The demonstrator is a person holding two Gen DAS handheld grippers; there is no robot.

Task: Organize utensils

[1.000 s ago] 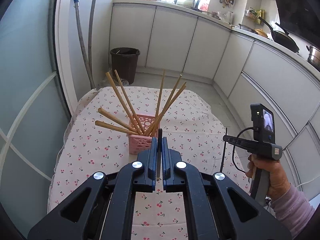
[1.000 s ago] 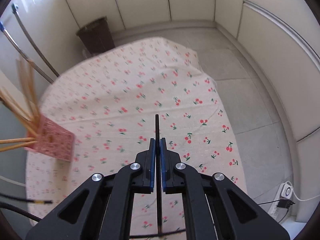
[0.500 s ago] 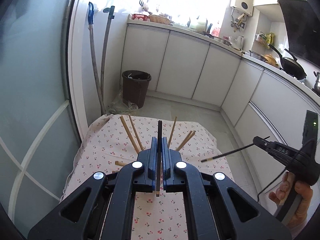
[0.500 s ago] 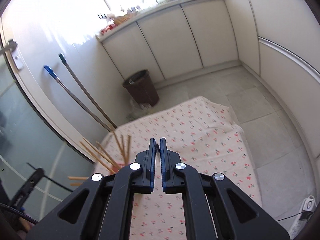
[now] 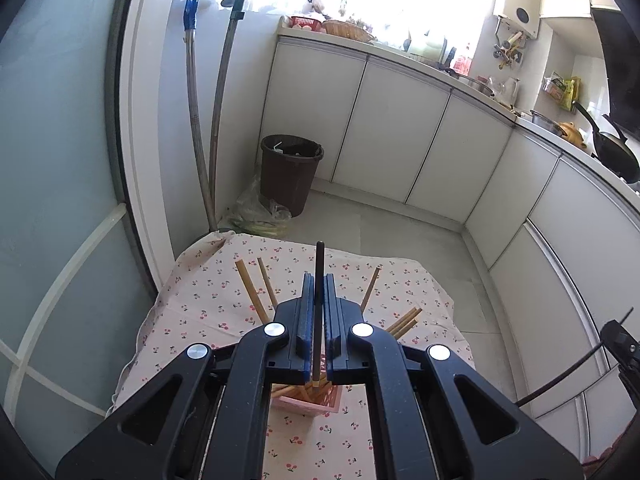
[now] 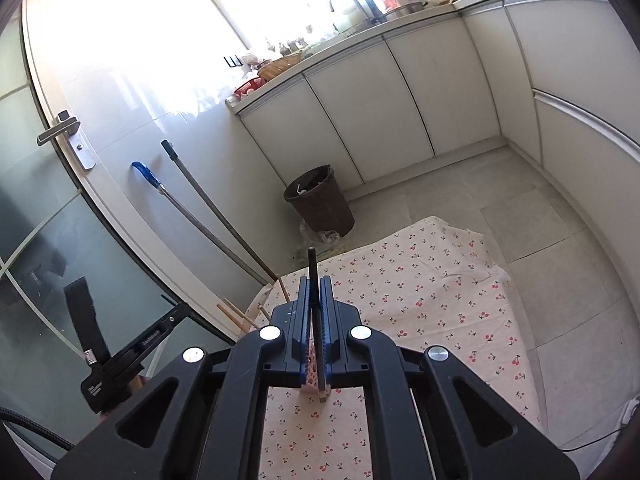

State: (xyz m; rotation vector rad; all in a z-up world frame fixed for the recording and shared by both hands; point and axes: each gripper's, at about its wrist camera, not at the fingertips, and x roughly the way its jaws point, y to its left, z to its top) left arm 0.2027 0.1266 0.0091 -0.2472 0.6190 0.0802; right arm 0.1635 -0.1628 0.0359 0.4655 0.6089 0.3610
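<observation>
The left gripper is clamped on a dark chopstick that stands up between its blue pads, directly above the pink holder on the cherry-print tablecloth, where wooden chopsticks splay outward (the holder itself is mostly hidden behind the fingers). The right gripper is likewise closed on another dark chopstick, held upright over the left part of the same tablecloth, with a few wooden chopstick tips poking out just left of it. A brown waste bin stands on the floor beyond the table.
</observation>
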